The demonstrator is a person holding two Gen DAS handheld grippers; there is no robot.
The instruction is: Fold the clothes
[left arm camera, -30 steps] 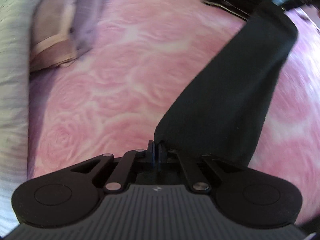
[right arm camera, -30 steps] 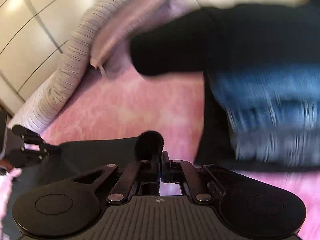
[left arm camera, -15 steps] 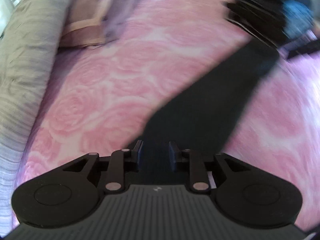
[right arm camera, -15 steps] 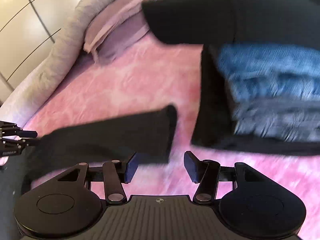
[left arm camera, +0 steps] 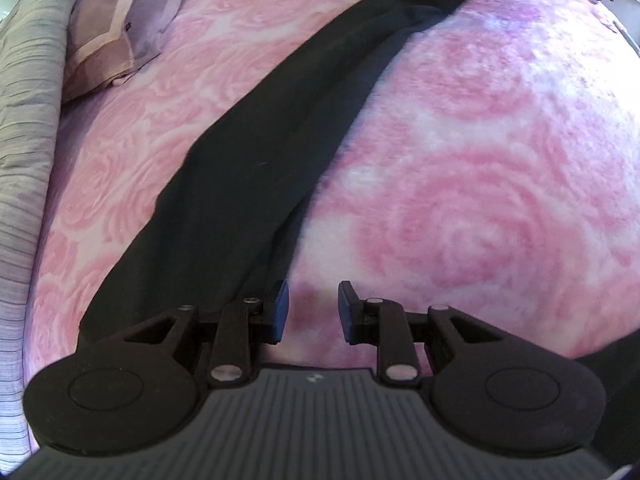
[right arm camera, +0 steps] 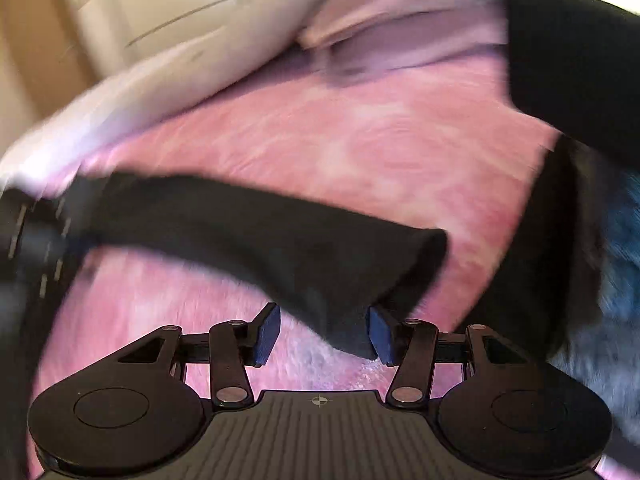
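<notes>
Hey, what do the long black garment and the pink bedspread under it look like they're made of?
Black garment: looks like a thin, smooth matte knit, maybe cotton or a synthetic blend; it lies limp and flat with soft creases and no sheen. Pink bedspread: seems a plush fleece or velour; its surface looks fuzzy, with a soft-edged rose swirl pattern.

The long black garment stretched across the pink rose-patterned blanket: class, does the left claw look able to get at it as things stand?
Probably yes. The left claw is open and empty, right beside the long black garment, whose edge lies just past one finger. Only bare pink rose-patterned blanket sits between the fingers; nothing blocks the way.
</notes>
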